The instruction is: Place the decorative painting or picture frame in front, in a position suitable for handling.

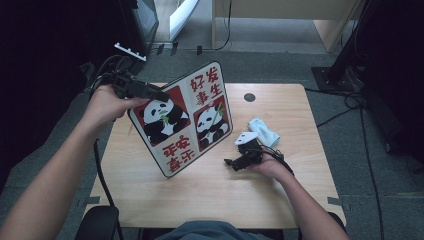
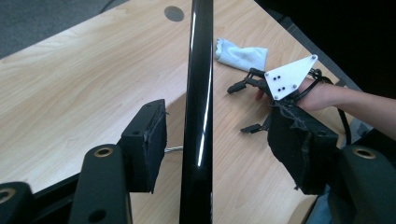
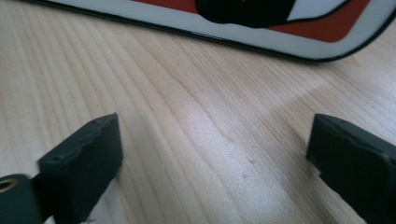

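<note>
Up high first. Shows a flat red and white panda board with a black rim [image 1: 182, 120], tipped up on the pale wooden table [image 1: 280, 200], low corner down near the table's middle. Shows the left gripper [image 1: 150, 92] at the board's top left edge, held in a hand [image 1: 107, 102]. Shows the right gripper [image 1: 234, 155] low on the table, just beside the board's bottom right corner, jaws apart. Finds a crumpled light blue cloth [image 1: 264, 131] near it, and a small dark round hole [image 1: 249, 97] at the far side of the table.

Next, the left gripper view. Looks along the board's thin black edge, straight up the middle. Has one black jaw on each side of that edge, spread wide. Leaves a small gap at one pad [image 2: 149, 140] and a bigger gap at the other; no squeeze to be seen. Shows the right gripper farther off with its white three-cornered plate [image 2: 289, 77], and the blue cloth behind it.

Last, the right gripper view. Shows two black jaws far apart with bare wood between them, pinching nothing. Shows the board's rim across the top, lying close to the table.
</note>
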